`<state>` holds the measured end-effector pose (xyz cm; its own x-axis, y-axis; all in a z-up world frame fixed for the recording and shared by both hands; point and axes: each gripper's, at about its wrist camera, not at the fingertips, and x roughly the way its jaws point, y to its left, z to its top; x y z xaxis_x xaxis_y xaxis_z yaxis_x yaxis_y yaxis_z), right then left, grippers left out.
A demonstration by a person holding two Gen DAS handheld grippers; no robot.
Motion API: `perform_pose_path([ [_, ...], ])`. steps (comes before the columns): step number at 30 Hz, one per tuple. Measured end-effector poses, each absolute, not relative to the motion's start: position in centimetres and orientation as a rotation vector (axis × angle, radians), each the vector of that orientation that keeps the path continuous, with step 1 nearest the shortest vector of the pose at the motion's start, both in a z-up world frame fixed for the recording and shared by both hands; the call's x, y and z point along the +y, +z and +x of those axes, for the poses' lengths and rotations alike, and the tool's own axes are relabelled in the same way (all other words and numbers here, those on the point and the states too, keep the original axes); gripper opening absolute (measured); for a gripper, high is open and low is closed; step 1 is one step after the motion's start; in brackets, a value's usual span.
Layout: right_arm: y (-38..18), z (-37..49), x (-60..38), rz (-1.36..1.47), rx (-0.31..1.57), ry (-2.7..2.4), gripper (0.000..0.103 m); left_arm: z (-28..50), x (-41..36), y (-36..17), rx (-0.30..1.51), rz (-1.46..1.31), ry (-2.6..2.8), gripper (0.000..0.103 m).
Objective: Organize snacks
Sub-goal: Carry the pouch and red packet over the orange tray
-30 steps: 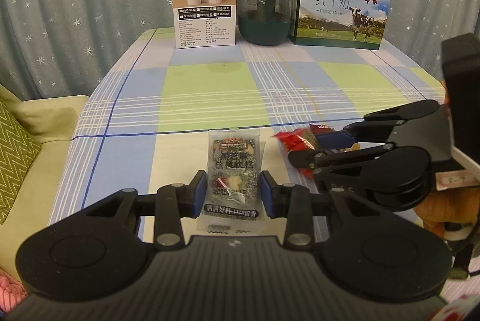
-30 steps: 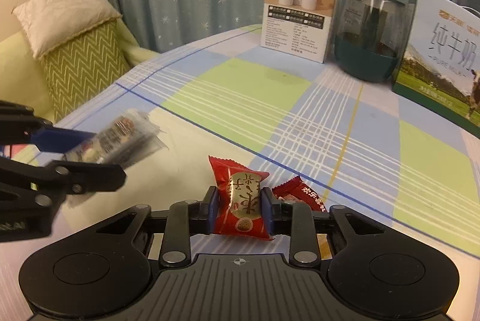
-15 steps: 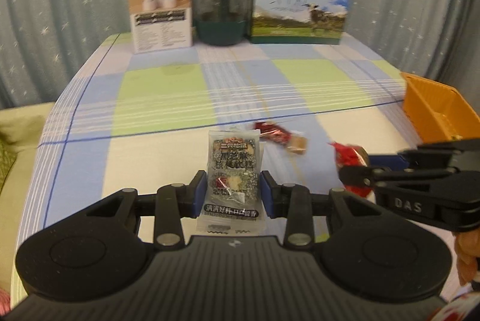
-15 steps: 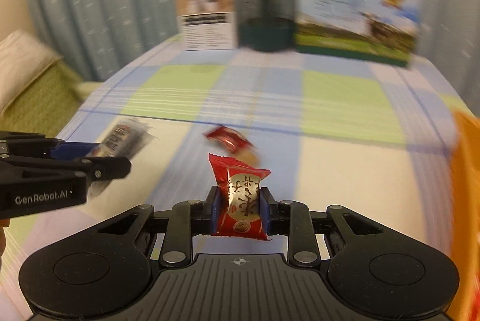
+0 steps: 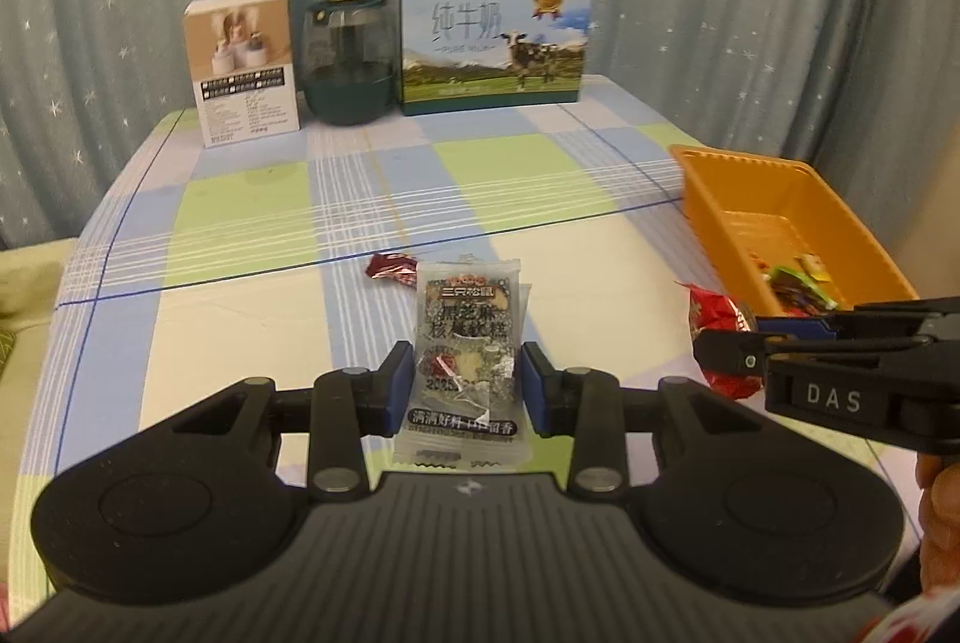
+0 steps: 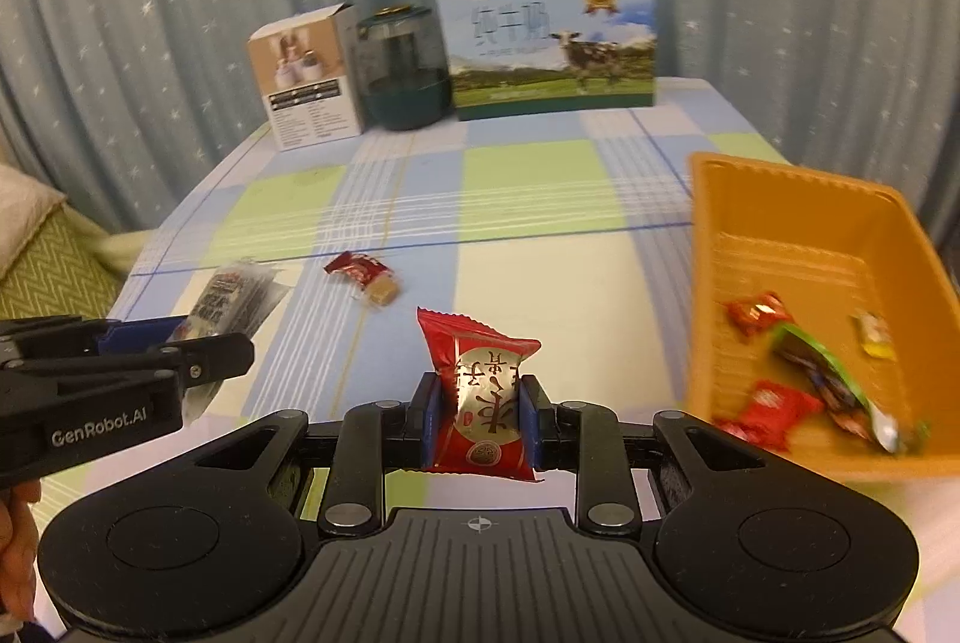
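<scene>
Now both grippers loaded: left gripper [image 5: 462, 391] clamps grey nut-cake sachet [image 5: 465, 343], right gripper [image 6: 478, 421] pinches red candy [image 6: 480, 403], both above the worktop [image 6: 540, 175]. Carry each over orange tray [image 6: 780, 199] before letting go; drop low.

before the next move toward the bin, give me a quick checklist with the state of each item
1. Left tongs clamped on the clear sesame snack packet: ok.
2. Right tongs clamped on the red candy packet: ok.
3. Orange bin has room for more snacks: ok, bare floor at its far end.
4. Right tongs over the bin: not ok, the bin lies off to their right.
5. Table cleared: not ok, a small red candy lies on the tablecloth.
6. Both tongs clear of each other: ok.
</scene>
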<state>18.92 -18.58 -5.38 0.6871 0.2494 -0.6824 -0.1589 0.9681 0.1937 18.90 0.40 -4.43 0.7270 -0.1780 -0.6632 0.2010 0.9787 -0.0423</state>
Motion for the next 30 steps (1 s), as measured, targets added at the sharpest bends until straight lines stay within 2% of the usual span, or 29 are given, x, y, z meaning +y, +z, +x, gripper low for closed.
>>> perform_pose_path([
  [13, -2.8, 13.3, -23.1, 0.144, 0.779, 0.13, 0.027, 14.0, -4.5, -2.2, 0.735, 0.05, -0.268, 0.034],
  [30, -1.0, 10.8, -27.7, 0.166, 0.749, 0.036, 0.027, 12.8, -9.0, -1.5, 0.739, 0.077, -0.347, 0.034],
])
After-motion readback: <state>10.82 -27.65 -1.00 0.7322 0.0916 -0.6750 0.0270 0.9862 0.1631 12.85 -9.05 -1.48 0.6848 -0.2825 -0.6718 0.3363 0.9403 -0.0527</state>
